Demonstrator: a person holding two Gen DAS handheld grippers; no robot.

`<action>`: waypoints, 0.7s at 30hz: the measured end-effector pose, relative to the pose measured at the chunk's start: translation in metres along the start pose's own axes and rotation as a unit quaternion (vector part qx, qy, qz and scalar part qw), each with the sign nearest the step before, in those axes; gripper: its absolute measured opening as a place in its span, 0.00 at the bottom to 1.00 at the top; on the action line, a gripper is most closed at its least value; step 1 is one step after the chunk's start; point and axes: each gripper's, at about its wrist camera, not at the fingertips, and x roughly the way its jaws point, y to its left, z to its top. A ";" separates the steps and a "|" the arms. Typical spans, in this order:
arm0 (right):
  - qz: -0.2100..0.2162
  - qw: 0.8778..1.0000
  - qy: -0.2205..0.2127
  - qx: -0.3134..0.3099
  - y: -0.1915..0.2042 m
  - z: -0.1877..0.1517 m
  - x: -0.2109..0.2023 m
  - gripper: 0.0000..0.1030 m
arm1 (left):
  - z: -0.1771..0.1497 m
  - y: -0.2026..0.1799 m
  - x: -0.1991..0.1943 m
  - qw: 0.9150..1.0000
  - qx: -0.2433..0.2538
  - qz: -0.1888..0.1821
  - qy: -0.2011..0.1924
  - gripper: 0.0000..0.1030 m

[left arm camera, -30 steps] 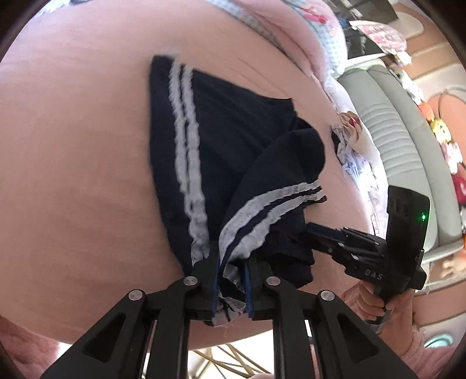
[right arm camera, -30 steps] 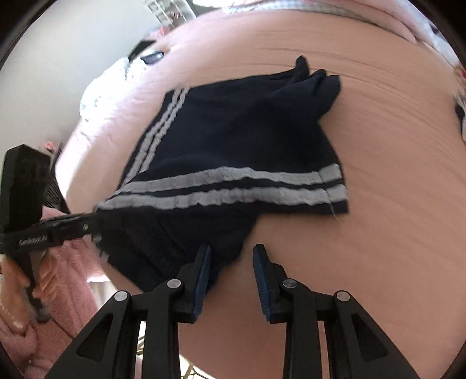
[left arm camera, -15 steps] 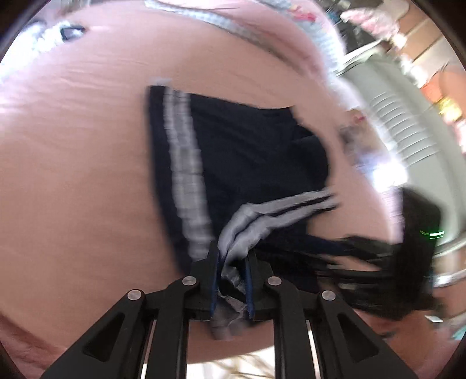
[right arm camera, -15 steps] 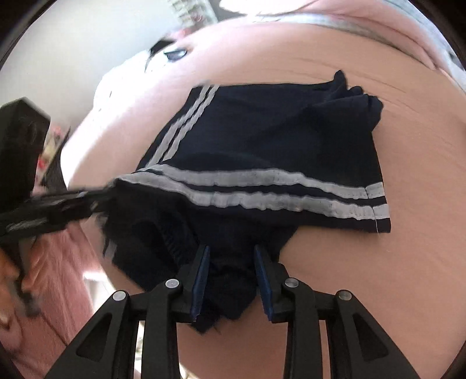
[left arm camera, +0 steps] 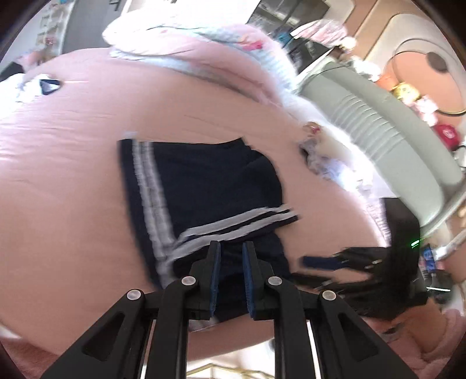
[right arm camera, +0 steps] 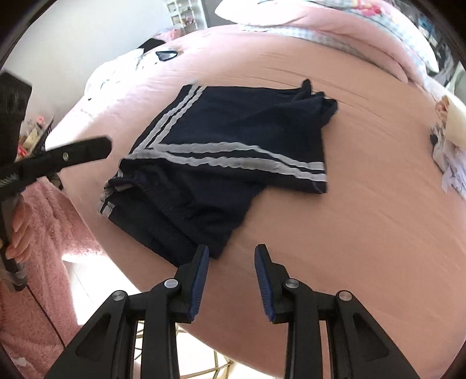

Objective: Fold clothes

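Note:
A navy garment (right arm camera: 233, 140) with white double stripes lies partly folded on the pink bed (right arm camera: 364, 233); it also shows in the left wrist view (left arm camera: 204, 186). My left gripper (left arm camera: 231, 256) is open and empty, its fingers just above the garment's near edge. It also shows at the left of the right wrist view (right arm camera: 96, 151). My right gripper (right arm camera: 231, 259) is open and empty, just off the garment's near corner. In the left wrist view it appears blurred to the right (left arm camera: 320, 262).
A white garment with a dark patch (right arm camera: 131, 67) lies at the bed's far left. A doll and pale clothes (right arm camera: 448, 140) lie at the right edge. Pink bedding (right arm camera: 320, 26) is piled at the back. A grey-green sofa (left arm camera: 378, 122) stands beyond. Pink fluffy rug (right arm camera: 38, 262) below left.
Both grippers have let go of the navy garment and opened. The garment's lifted edge has dropped onto the bed. Both grippers have drawn back a little.

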 end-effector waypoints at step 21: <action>0.027 0.998 -0.036 0.041 -0.017 -0.009 -0.016 0.18 | -0.031 -0.061 0.050 0.988 0.119 -0.001 0.099 0.13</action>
